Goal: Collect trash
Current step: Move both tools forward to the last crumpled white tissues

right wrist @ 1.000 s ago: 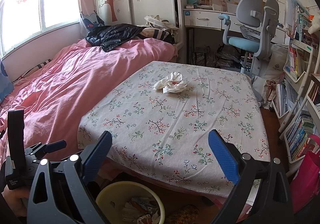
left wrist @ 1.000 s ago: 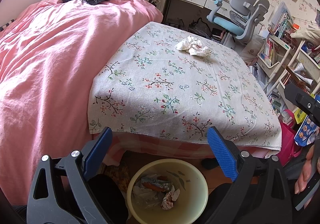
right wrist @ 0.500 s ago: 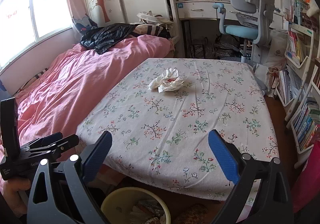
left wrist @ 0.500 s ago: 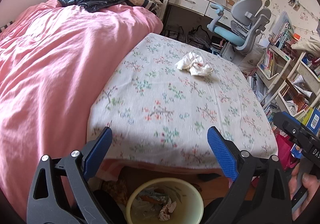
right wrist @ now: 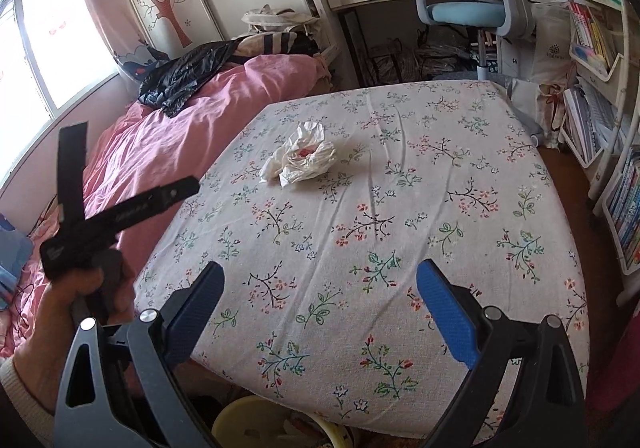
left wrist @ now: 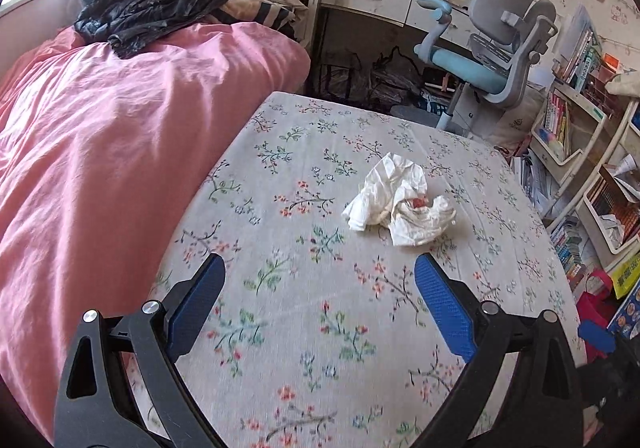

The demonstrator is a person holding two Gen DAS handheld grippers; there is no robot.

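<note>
A crumpled white tissue with a red spot [left wrist: 400, 206] [right wrist: 300, 159] lies on the floral tablecloth [left wrist: 320, 288] [right wrist: 400, 228], toward its far side. My left gripper [left wrist: 318, 304] hovers open over the cloth, a short way in front of the tissue, nothing between its blue pads. My right gripper [right wrist: 318, 312] is open too, above the table's near edge, farther from the tissue. A yellow waste bin [right wrist: 248, 424] peeks out under the table's near edge in the right wrist view. A hand [right wrist: 72, 312] holds the left gripper's handle at the left of that view.
A bed with a pink duvet [left wrist: 100, 168] runs along the table's left side, a black jacket [left wrist: 140, 16] at its far end. A blue-grey desk chair [left wrist: 488, 56] and desk stand beyond the table. Bookshelves [right wrist: 600, 108] line the right.
Both grippers have moved forward and up over the table toward the tissue. The waste bin has dropped out of the left wrist view and is nearly gone from the right.
</note>
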